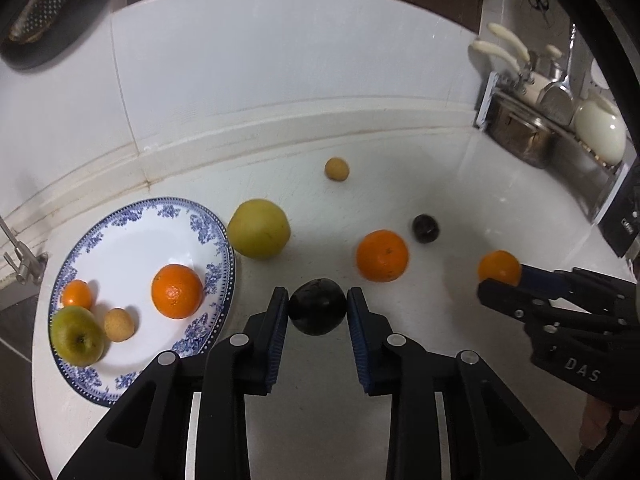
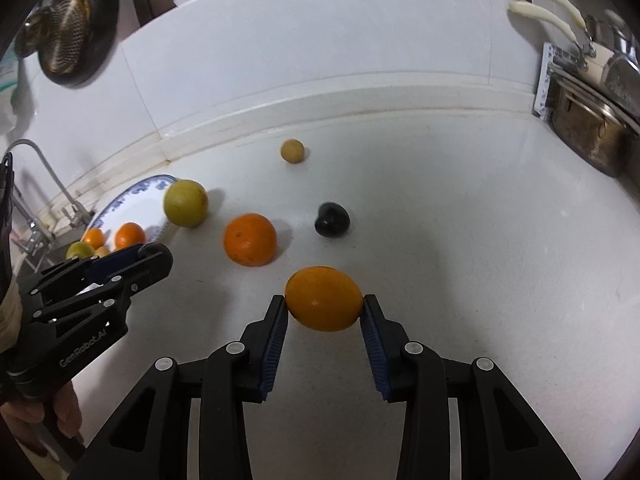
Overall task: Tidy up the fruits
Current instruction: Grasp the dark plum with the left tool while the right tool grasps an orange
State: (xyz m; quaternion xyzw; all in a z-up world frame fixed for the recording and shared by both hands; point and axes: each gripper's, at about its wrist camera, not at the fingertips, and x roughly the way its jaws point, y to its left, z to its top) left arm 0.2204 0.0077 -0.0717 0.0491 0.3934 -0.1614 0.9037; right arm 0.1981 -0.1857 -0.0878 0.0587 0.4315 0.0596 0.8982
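Left wrist view: the left gripper (image 1: 317,312) is closing its blue pads on a dark fruit (image 1: 317,306), one pad touching each side, with the fruit sitting low over the white counter (image 1: 460,340). To the left, a blue-patterned plate (image 1: 132,236) is holding a large orange (image 1: 177,290), a small orange (image 1: 77,293), a green apple (image 1: 77,335) and a small tan fruit (image 1: 119,324). A yellow-green apple (image 1: 259,228) is lying just beside the plate's rim. Farther out, another orange (image 1: 382,255), a second dark fruit (image 1: 425,228) and a tan ball (image 1: 336,169) near the wall are sitting apart on the counter. At the right, the right gripper (image 1: 500,280) is clamping a small mandarin (image 1: 499,267).

Right wrist view: the right gripper (image 2: 324,306) is gripping the mandarin (image 2: 324,298) between both pads, just above the counter (image 2: 480,260). The left gripper (image 2: 150,254) is showing at the left, its fingers mostly hiding what they hold. Behind it the plate (image 2: 132,196) is partly showing. A pan (image 2: 592,136) is standing at the far right.
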